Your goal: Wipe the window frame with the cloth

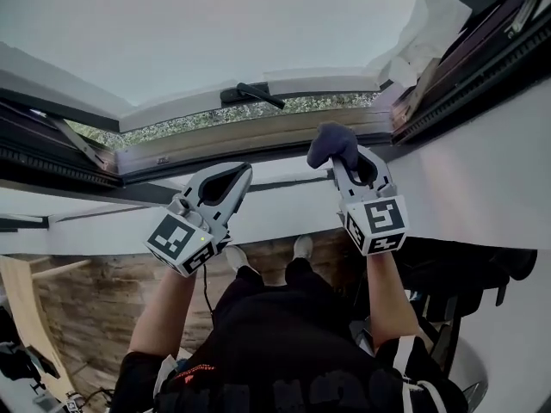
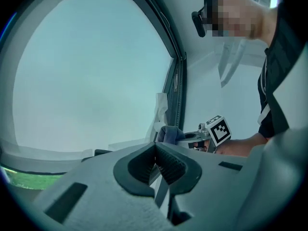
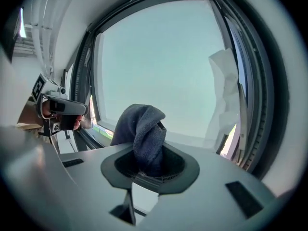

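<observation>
Right tool (image 3: 150,166) clamping dark cloth (image 3: 143,129), left tool (image 2: 157,163) closed, empty, window frame (image 1: 215,149) ahead

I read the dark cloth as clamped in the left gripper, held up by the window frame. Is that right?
Not quite: the dark cloth is clamped in the right gripper, not the left. The right gripper view shows it bunched between that gripper's fingers, held up by the window frame. In the left gripper view, the left gripper has its fingers together on nothing.
</observation>
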